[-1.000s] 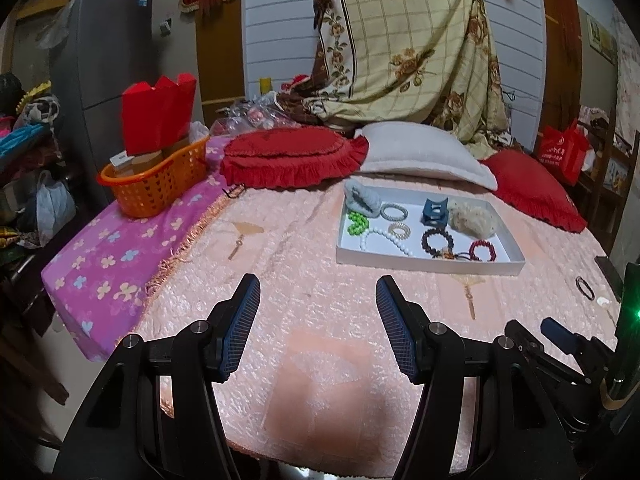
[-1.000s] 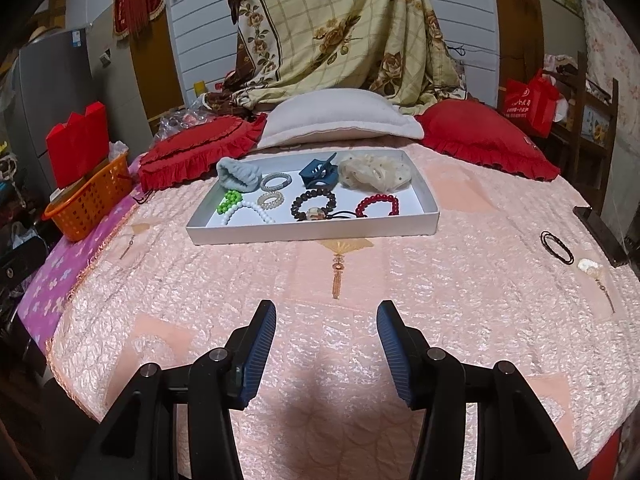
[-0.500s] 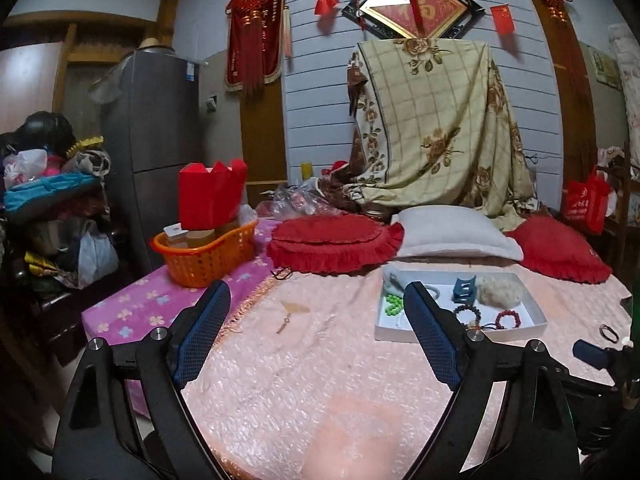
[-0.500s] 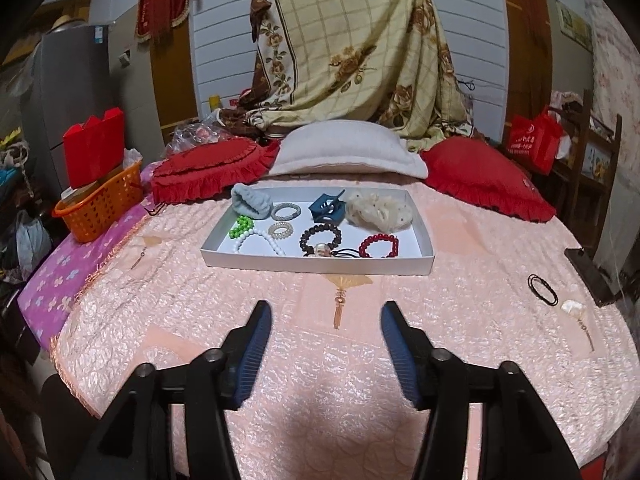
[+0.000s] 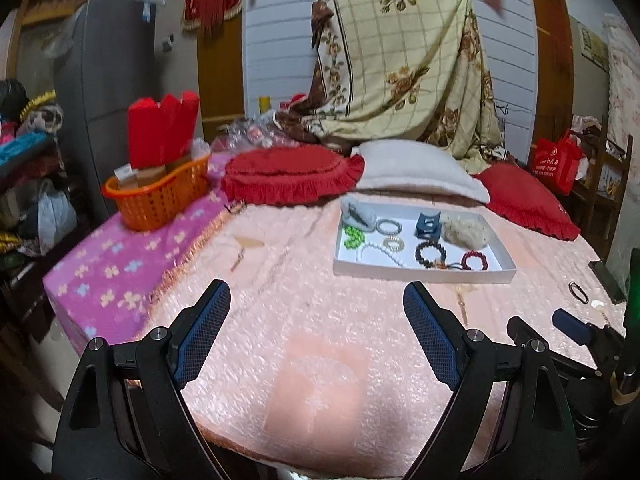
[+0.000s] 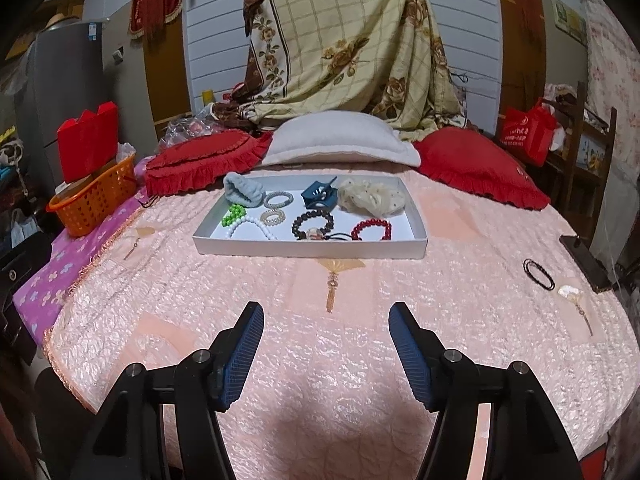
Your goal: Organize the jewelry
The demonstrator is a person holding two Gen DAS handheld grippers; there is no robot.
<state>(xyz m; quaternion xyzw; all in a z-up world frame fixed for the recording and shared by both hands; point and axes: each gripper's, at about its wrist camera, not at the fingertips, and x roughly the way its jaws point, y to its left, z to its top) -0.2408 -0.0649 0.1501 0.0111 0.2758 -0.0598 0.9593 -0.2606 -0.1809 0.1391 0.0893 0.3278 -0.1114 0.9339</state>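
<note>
Left wrist view lower than before, left gripper (image 5: pixel 317 312) and right gripper (image 6: pixel 326 334) both wide apart, empty, short of tray (image 6: pixel 310 249).

Background's pretty busy from where I'm sitting. Far left there's an orange plastic basket (image 5: pixel 158 196) with tall red boxes (image 5: pixel 162 132) standing in it, parked on a purple flowered mat (image 5: pixel 108 272). Along the far edge of the pink quilted bedspread (image 6: pixel 340 340) I've got a red fringed cushion (image 6: pixel 204 160), a white pillow (image 6: pixel 340 140) and a plain red cushion (image 6: pixel 476 168) in a row. Behind them hangs a cream checked floral blanket (image 6: pixel 344 40). Red shopping bag (image 6: pixel 528 130) far right, grey fridge (image 5: pixel 108 80) far left.
</note>
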